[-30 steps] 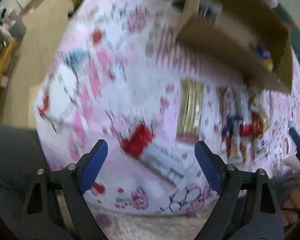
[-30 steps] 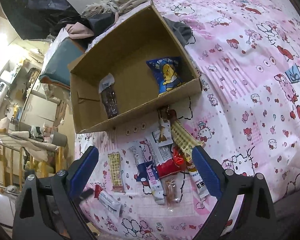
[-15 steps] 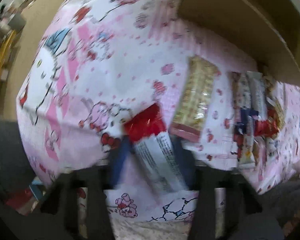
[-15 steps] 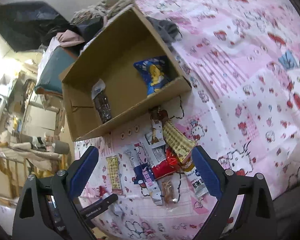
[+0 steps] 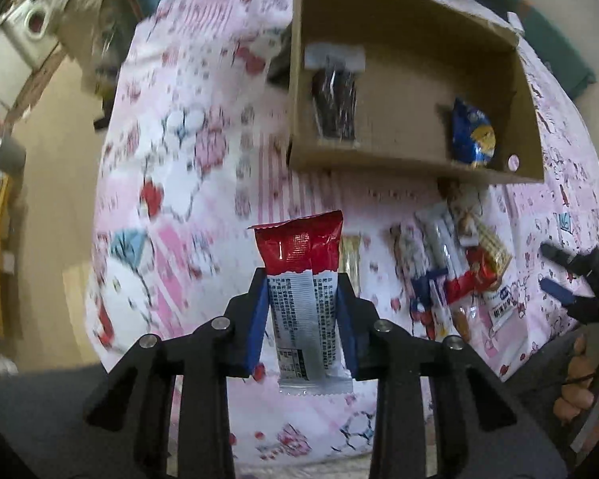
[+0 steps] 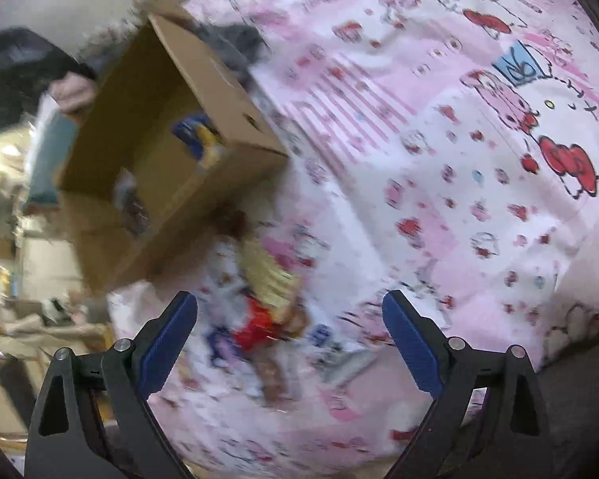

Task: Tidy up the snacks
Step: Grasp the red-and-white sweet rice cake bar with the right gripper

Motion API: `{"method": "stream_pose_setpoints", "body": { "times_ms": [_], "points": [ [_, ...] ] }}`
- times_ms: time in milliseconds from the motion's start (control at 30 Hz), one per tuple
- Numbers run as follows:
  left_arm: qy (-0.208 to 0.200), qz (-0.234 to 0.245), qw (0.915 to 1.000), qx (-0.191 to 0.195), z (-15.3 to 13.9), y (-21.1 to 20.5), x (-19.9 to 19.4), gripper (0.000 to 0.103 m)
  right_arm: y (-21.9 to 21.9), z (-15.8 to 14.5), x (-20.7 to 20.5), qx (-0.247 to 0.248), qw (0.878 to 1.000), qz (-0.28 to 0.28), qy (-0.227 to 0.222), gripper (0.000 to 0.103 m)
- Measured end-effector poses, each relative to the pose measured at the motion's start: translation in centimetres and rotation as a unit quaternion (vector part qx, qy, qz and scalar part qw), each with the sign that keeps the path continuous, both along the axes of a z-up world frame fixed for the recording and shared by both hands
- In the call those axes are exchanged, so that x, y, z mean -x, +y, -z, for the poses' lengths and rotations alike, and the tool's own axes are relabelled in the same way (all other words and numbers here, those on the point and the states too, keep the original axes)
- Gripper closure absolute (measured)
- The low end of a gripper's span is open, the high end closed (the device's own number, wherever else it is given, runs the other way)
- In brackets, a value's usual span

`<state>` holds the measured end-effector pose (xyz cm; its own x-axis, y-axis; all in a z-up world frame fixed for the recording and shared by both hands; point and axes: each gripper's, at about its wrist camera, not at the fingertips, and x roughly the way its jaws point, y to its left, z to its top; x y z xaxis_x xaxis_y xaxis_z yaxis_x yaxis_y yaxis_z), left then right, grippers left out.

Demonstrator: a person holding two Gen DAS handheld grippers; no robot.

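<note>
My left gripper [image 5: 302, 279] is shut on a red-and-silver snack bar [image 5: 305, 307], held upright above the pink bedsheet [image 5: 187, 183]. Beyond it stands an open cardboard box [image 5: 379, 163] with a dark packet [image 5: 335, 103] and a blue bag [image 5: 473, 135] inside. A yellow wafer bar [image 5: 351, 259] and a pile of snacks [image 5: 455, 263] lie in front of the box. My right gripper [image 6: 289, 299] hovers over that blurred pile [image 6: 259, 319], jaws wide and closing slightly, gripping nothing. It also shows at the right edge of the left wrist view [image 5: 559, 275]. The box [image 6: 219, 95] is at upper left in the right wrist view.
The sheet [image 6: 479, 159] covers a bed whose left edge drops to a beige floor [image 5: 48, 159]. Dark clothing [image 6: 235, 44] lies behind the box. A person's hand [image 5: 579, 383] holds the right gripper at lower right. Furniture and clutter stand at the far left.
My left gripper closed on the red-and-silver bar and lifted it off the sheet. My right gripper dropped closer to the snack pile and rolled.
</note>
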<state>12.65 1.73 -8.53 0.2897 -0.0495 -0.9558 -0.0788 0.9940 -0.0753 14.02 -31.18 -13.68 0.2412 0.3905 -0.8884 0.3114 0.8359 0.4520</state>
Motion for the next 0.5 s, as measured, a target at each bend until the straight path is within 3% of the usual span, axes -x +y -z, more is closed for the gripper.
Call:
{"method": "stream_pose_setpoints", "body": {
  "times_ms": [133, 233, 367, 500],
  "points": [
    [-0.016, -0.021, 0.9995, 0.018, 0.3, 1.4, -0.6, 0.075, 3.6, 1.4, 0.0, 0.066, 0.992, -0.104, 0.028, 0.012],
    [-0.013, -0.022, 0.9991, 0.033, 0.4, 1.6, -0.5, 0.075, 6.6, 2.0, 0.0, 0.144, 0.971, -0.187, 0.025, 0.027],
    [-0.015, -0.015, 0.9994, 0.026, 0.6, 1.0, -0.2, 0.075, 8.8, 2.7, -0.1, 0.178, 0.956, -0.233, 0.025, 0.048],
    [-0.016, -0.023, 0.9989, 0.036, 0.5, 1.5, 0.1, 0.075, 9.8, 3.1, 0.3, 0.190, 0.949, -0.249, 0.030, 0.056]
  ]
}}
